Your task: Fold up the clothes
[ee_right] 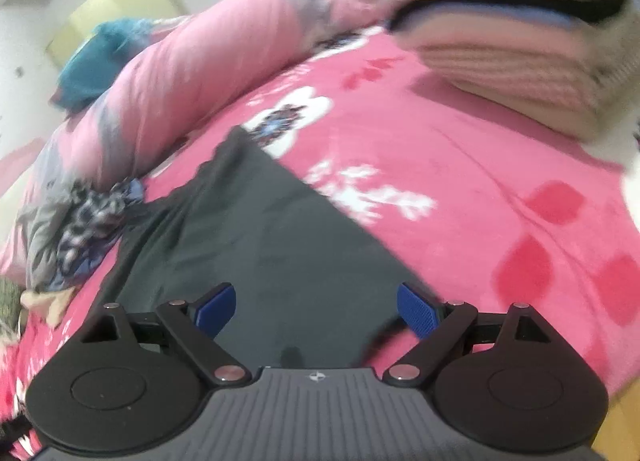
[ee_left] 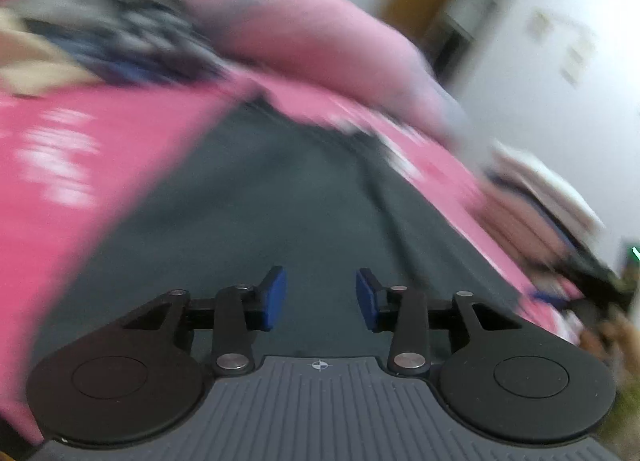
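Two wrist cameras look down along their claws at a bed covered by a bright pink floral blanket point(ee_right: 460, 165). Both views are smeared by motion blur.

A dark grey garment point(ee_right: 256, 237) lies spread flat on the blanket, directly below and ahead of both claws. In the right wrist view it forms a long panel. Its long axis runs from the near edge of the picture up and slightly left, to a far corner that ends beside a white flower print. Its right edge is straight and runs diagonally. The same garment point(ee_left: 256, 197) fills the middle of the left wrist view, narrowing with distance, with a raised crease running down its right part.

The left claw point(ee_left: 321, 299) has its blue pads partly apart with nothing between them. The right claw point(ee_right: 316, 311) stands wide open and also holds nothing. Both hang above the near end of the garment; whether either touches the cloth cannot be told.

The step in hand looks like a pause between folds, with the cloth released and lying flat. The next move probably calls for each claw to pinch a near corner or edge, then carry it toward the far end.

A rolled pink quilt point(ee_right: 168, 93) lies along the far left. A patterned blue-and-white cloth point(ee_right: 92, 221) sits crumpled beside it. A stack of folded clothes point(ee_right: 512, 61) rests at the far right.
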Tool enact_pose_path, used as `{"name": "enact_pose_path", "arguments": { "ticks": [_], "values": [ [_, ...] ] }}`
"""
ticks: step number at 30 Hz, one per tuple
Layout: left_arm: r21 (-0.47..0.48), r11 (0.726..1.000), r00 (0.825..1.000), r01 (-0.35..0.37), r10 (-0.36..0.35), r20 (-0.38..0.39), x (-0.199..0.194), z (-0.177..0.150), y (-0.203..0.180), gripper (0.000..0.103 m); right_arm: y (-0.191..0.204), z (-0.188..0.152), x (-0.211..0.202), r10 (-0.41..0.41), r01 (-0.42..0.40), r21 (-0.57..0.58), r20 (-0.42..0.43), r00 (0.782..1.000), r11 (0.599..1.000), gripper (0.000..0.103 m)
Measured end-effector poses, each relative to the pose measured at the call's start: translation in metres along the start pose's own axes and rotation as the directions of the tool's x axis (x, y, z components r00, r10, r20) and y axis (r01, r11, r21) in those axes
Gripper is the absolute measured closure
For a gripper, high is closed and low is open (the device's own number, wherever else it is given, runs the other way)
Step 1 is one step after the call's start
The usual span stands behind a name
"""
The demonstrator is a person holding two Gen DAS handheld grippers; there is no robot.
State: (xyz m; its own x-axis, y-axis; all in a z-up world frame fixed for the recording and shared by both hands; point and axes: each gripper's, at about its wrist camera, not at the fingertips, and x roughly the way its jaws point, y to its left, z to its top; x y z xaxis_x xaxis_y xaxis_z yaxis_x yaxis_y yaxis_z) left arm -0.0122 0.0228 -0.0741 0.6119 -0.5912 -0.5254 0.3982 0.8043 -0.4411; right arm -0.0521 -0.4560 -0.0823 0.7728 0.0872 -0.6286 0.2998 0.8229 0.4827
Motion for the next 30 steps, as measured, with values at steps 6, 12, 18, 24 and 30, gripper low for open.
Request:
{"name": "enact_pose_path", "arguments": {
  "ticks": [6, 12, 18, 24, 30],
  "values": [
    [0.156, 0.983, 0.989, 0.097, -0.078, -0.126, 0.043, -0.023, -0.061, 0.064, -0.053, 0.004, 0.001, 0.064, -0.062, 0.186, -0.008, 0.998, 0.981, 0.021],
    [0.283, 0.955, 0.987, 0.087, -0.044, -0.154, 0.060, -0.044, -0.091, 0.064, -0.066, 0.004, 0.018, 0.120, -0.110, 0.208, -0.036, 0.992, 0.972, 0.029],
    [0.254, 0.965, 0.988, 0.056, -0.016, -0.154, 0.072, -0.041, -0.090, 0.064, -0.049, 0.001, 0.030, 0.176, -0.161, 0.144, -0.093, 0.980, 0.976, 0.099],
    [0.224, 0.973, 0.984, 0.059, -0.019, -0.174, 0.072, -0.039, -0.079, 0.064, -0.066, 0.020, -0.020, 0.140, -0.155, 0.161, 0.102, 0.985, 0.975, 0.100],
    [0.208, 0.975, 0.982, 0.077, -0.038, -0.186, 0.073, -0.038, -0.071, 0.064, -0.091, 0.020, -0.019, 0.092, -0.109, 0.246, 0.077, 0.993, 0.963, 0.100]
  ]
}}
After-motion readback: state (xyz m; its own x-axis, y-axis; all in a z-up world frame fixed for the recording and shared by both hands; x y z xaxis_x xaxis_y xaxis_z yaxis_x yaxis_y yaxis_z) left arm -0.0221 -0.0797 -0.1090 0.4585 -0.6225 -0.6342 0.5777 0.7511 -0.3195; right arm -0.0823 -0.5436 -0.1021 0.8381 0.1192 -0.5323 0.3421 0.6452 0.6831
